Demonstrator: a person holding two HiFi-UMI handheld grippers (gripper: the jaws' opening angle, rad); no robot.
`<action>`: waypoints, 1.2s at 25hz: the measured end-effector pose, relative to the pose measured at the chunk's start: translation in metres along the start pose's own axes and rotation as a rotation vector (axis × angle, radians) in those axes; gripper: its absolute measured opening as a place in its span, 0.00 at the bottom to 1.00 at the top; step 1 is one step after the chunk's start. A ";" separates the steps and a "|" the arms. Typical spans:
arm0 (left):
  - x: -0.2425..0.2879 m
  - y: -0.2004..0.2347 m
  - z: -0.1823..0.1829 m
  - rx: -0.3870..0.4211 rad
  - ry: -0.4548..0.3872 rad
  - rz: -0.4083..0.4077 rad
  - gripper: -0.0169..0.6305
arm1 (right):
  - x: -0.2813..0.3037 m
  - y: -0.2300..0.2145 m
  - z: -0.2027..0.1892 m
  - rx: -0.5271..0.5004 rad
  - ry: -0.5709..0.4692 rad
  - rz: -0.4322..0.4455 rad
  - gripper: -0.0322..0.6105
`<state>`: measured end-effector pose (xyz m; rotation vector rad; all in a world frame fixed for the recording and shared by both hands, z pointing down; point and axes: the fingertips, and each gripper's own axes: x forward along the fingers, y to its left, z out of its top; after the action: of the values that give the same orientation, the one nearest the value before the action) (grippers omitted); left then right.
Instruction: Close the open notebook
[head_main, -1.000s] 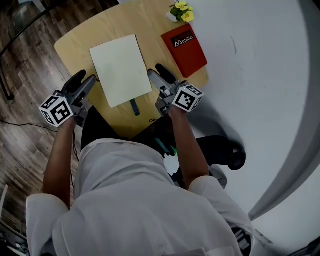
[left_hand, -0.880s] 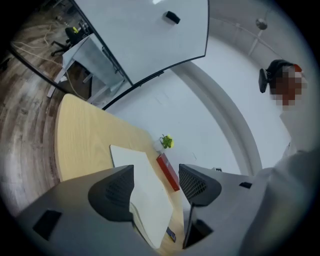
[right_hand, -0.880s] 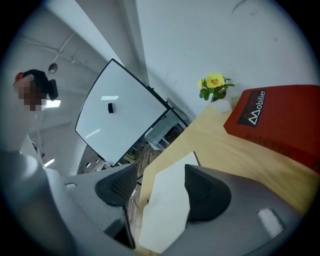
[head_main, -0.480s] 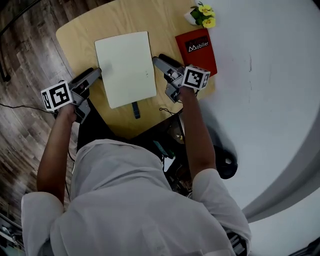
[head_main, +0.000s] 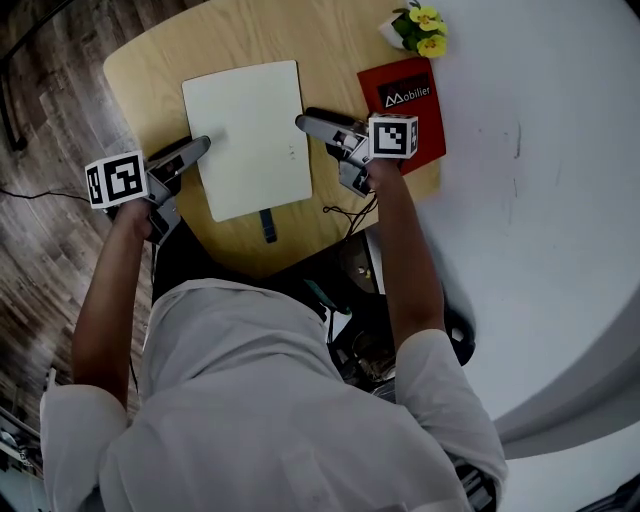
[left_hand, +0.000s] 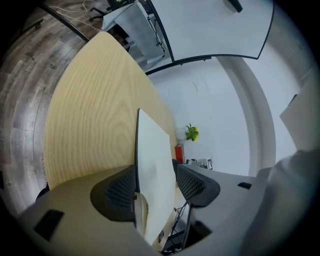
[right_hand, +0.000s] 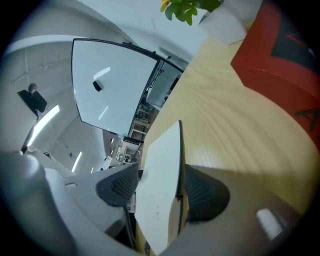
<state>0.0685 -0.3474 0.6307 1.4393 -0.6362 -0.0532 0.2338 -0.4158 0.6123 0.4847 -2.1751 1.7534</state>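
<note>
**A:** Your notebook looks plain cream all over, and the counter is pale wood grain.

**B:** Yep, plus your book is red with white lettering, flowers are yellow, and the floor is dark brown planks.

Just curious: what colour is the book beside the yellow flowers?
The book is red with a dark label, clearest in the head view.

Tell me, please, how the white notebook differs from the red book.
The notebook is white; the book is red with white print. The notebook looks larger than the book. The notebook lies mid-table, the book near the right edge beside the flowers. Both rest on the table.
</note>
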 end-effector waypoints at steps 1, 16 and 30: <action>0.000 0.001 0.000 -0.001 -0.004 0.007 0.42 | 0.002 0.001 0.001 0.002 0.006 0.007 0.50; -0.001 0.011 0.002 -0.019 -0.008 0.062 0.28 | 0.007 -0.002 0.002 0.089 0.086 0.027 0.40; -0.003 0.015 0.002 0.029 -0.031 0.074 0.09 | -0.001 -0.008 0.000 0.004 0.031 -0.004 0.22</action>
<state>0.0599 -0.3452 0.6439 1.4444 -0.7172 -0.0085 0.2380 -0.4175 0.6191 0.4595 -2.1488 1.7525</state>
